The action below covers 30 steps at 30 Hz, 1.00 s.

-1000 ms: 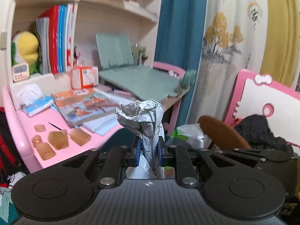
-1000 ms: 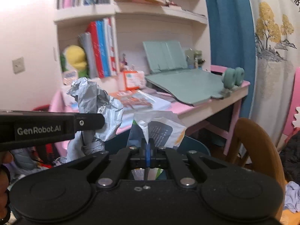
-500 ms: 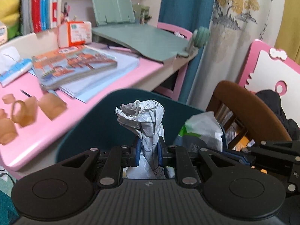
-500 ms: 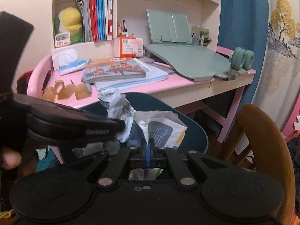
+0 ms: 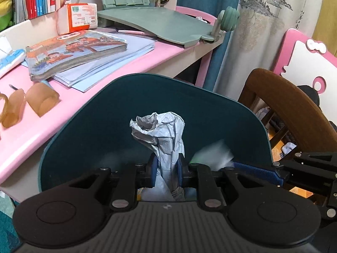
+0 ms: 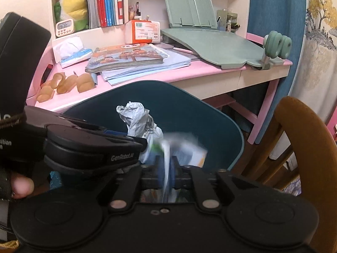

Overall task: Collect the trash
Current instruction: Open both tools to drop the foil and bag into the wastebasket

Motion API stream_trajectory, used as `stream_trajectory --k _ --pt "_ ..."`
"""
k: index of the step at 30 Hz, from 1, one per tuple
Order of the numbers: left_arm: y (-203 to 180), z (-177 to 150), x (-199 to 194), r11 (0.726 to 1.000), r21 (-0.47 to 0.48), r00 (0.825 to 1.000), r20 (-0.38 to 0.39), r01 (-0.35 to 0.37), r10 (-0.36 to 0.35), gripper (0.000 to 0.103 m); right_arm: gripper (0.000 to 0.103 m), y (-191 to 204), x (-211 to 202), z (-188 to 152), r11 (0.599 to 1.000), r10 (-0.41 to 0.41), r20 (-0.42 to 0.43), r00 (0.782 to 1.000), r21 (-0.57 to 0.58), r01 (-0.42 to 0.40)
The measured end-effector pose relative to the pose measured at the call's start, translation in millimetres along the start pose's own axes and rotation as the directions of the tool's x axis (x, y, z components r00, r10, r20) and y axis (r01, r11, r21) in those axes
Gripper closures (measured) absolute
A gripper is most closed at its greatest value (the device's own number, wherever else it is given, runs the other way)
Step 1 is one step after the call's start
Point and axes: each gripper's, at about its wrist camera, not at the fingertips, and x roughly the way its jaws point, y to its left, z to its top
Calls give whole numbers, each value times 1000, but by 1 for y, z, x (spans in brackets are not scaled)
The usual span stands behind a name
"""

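My left gripper (image 5: 166,168) is shut on a crumpled grey paper wad (image 5: 162,130), holding it upright over the mouth of a dark teal bin (image 5: 189,82). The same wad (image 6: 137,118) shows in the right wrist view beside the left gripper (image 6: 143,142). My right gripper (image 6: 167,172) is over the bin (image 6: 189,97) too, and its jaws are opening. A white printed wrapper (image 6: 185,149) stands between them, blurred and loose from the pads. In the left wrist view that wrapper (image 5: 212,154) is a blur next to the right gripper's blue pad (image 5: 257,172).
Behind the bin a pink desk (image 5: 84,105) carries stacked books (image 5: 75,50), amber plastic pieces (image 5: 42,101), an orange box (image 5: 78,16) and a green book stand (image 5: 158,23). A wooden chair (image 5: 294,109) stands close on the right, with curtains beyond.
Both grippers have sunk from above the desk level to the bin's mouth. The right jaws have parted, and the wrapper they pinched now blurs between them. The left grip is unchanged.
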Motion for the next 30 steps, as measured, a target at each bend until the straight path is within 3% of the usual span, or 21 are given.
stream_trajectory --k 3,5,10,17,30 --pt "0 0 1 1000 -5 1000 -3 -10 10 77 87 0 -1 1 1000 -9 -2 1000 11 9" --pt "2 -1 1 1000 -10 1000 -3 -10 10 73 79 -2 0 0 999 -18 -13 1000 27 18" --pt "6 -4 -6 999 -19 999 30 -40 40 45 72 -6 -5 -1 998 -30 -13 999 52 30" --pt "11 -3 -14 999 -23 998 50 -23 24 41 68 -6 -13 1 998 -18 3 1000 59 18" --pt "18 -9 -46 1000 -24 992 124 3 0 22 62 2 -34 -3 994 33 58 998 98 -38"
